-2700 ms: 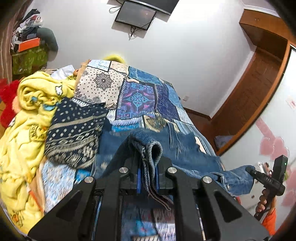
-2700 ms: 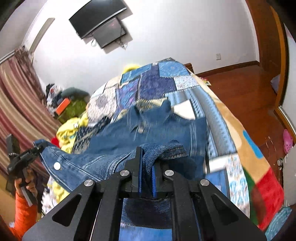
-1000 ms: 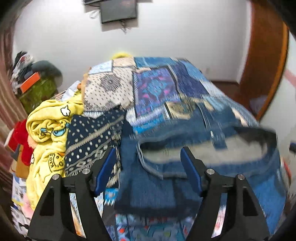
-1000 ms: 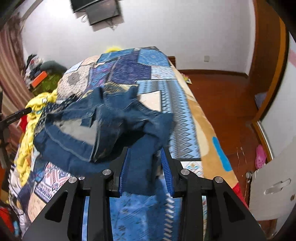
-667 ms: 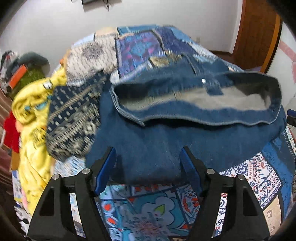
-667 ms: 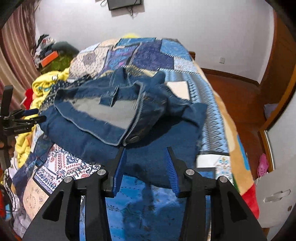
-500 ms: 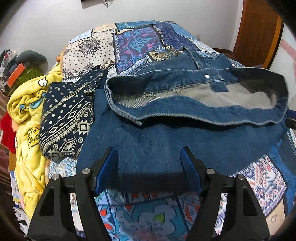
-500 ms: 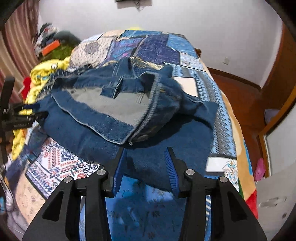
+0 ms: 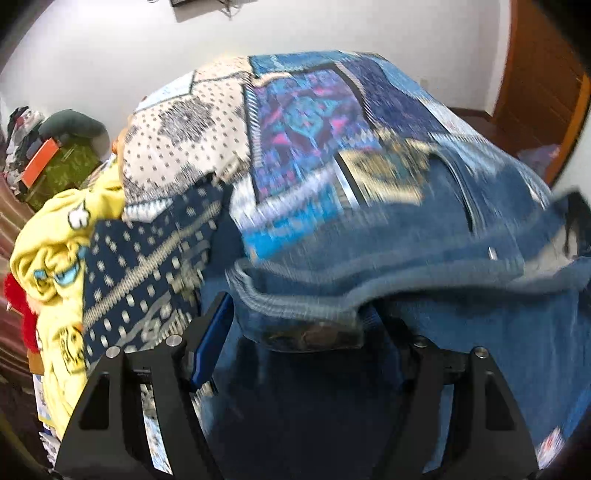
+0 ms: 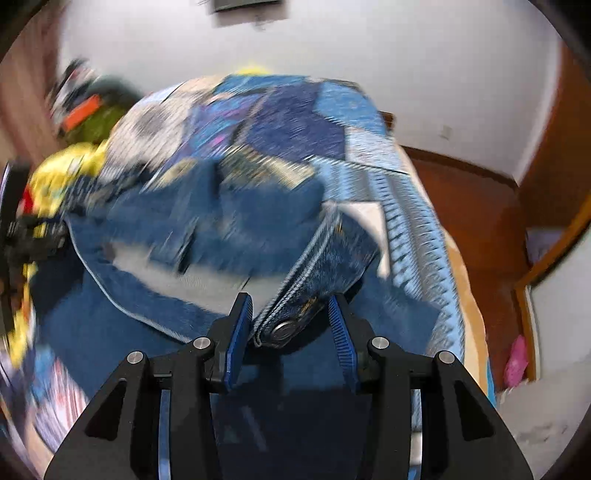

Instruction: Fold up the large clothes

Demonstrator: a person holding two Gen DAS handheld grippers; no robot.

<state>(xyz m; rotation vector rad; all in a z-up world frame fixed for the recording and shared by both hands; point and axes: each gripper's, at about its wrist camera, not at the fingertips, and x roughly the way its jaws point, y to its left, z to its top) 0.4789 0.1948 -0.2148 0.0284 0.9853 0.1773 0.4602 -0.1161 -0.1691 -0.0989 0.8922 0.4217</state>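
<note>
One bed w/ a patchwork quilt in blues, cream and purple, filling most of both views. On it: one dark blue denim jacket, one yellow cartoon-print fleece blanket bunched at the left edge, one navy cloth w/ cream dotted pattern lying btw the yellow fleece and the jacket. One dark wall-mounted screen, cut off at the top of frame. One green heap w/ an orange box in the far left corner.

Jacket lies on the near half of the quilt, spread wide, right in front of both my grippers. Its body is flat dark denim; a hem or collar band is folded back on top, showing paler grey-blue lining, double stitching along the edge and one metal snap button at the corner.

My left gripper is open wide, fingers straddling the folded band's left end; the right pad is hidden behind the cloth, so I can't tell if it touches. My right gripper is open too, narrower gap, w/ the snap corner sitting btw the blue ribbed pads, not pinched.

Both views are badly motion-blurred, esp. the quilt pattern. In the right view, at far left, a black gripper shape is just visible, details unreadable. Pink thing on the wood floor at right: can't ID.
</note>
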